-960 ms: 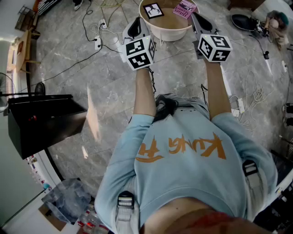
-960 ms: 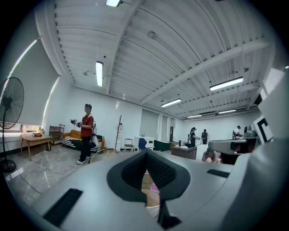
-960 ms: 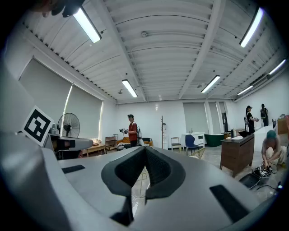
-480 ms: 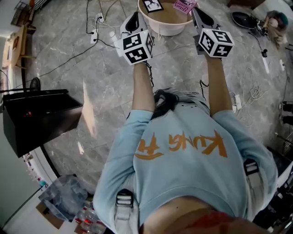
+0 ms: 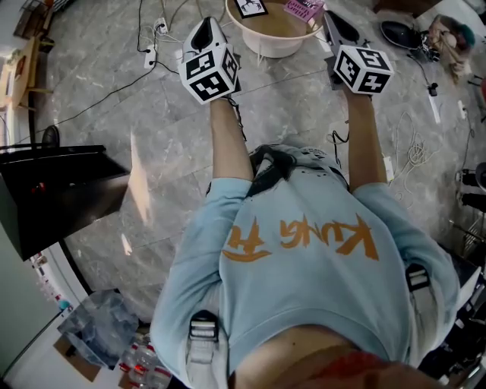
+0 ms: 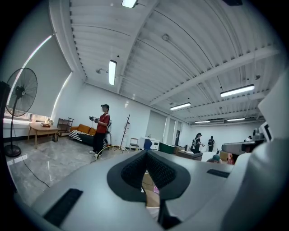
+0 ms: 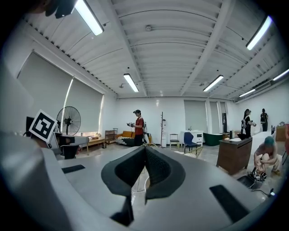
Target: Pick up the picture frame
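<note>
Nearest you: both arms out in front, tongs held about level, side by side. Left tongs point(image 6: 146, 154) are clenched on nothing, pads touching. Right tongs point(image 7: 144, 151) same: clenched, nothing between them. Both tongs cameras look out across the room, not down at the work.

Just past the tips is the round bench point(image 5: 266, 47) with its raised pale rim. The picture frame point(image 5: 250, 7) sits on it, on the side toward your left tongs. It looks face up and is cut off by the top edge of the head view. A pink card point(image 5: 304, 9) lies beside it, nearer your right tongs. Neither tongs touches frame or bench.

Pickup not started, by my read. What can bite you:
- Clenched tongs going in. Unless you release before the reach, the tips will just shove the frame across the bench.
- Flat frame inside a rim. Little edge to grab, and coming in level you'll likely hit the rim first. Tilt down and take a frame edge.
- Pink card close by. A wide bite could catch it too or knock it off.
- Frame barely in the head view and not clear in either tongs view. You're aiming half blind.
- Cables point(image 5: 414, 156) on the floor beside you. Stepping closer could snag one.
</note>
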The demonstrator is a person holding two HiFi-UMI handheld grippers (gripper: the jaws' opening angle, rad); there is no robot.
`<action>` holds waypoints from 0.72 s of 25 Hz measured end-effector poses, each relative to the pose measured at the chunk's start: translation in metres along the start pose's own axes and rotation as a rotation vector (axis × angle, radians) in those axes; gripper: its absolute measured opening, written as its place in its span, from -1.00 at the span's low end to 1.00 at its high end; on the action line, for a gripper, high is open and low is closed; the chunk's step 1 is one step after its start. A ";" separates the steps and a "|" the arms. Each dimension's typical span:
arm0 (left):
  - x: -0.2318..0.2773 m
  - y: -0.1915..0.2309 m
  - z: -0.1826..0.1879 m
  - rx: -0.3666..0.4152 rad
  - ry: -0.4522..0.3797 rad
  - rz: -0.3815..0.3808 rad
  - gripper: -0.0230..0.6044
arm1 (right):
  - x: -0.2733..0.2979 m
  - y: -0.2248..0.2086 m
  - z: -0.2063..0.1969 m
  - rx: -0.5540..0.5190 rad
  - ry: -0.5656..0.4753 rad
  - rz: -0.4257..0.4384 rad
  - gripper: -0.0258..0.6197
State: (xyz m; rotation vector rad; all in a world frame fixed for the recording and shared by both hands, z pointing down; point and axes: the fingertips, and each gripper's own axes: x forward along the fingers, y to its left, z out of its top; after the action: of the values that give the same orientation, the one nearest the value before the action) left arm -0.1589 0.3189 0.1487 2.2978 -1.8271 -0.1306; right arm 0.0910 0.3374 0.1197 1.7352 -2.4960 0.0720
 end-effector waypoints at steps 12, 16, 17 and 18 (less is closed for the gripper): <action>0.020 -0.019 0.018 0.063 -0.033 -0.046 -0.86 | 0.022 -0.005 0.013 -0.002 -0.036 0.035 -0.93; 0.036 -0.002 0.029 0.067 -0.046 -0.002 -0.86 | 0.048 -0.012 0.013 0.009 -0.043 0.059 -0.93; 0.042 0.002 0.032 0.067 -0.052 0.009 -0.87 | 0.056 -0.014 0.012 0.011 -0.042 0.067 -0.93; 0.049 0.004 0.036 0.069 -0.058 0.016 -0.87 | 0.065 -0.016 0.012 0.012 -0.041 0.074 -0.93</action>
State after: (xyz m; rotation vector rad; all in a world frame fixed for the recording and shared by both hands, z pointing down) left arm -0.1586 0.2670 0.1176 2.3487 -1.9061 -0.1344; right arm 0.0833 0.2699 0.1145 1.6652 -2.5940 0.0582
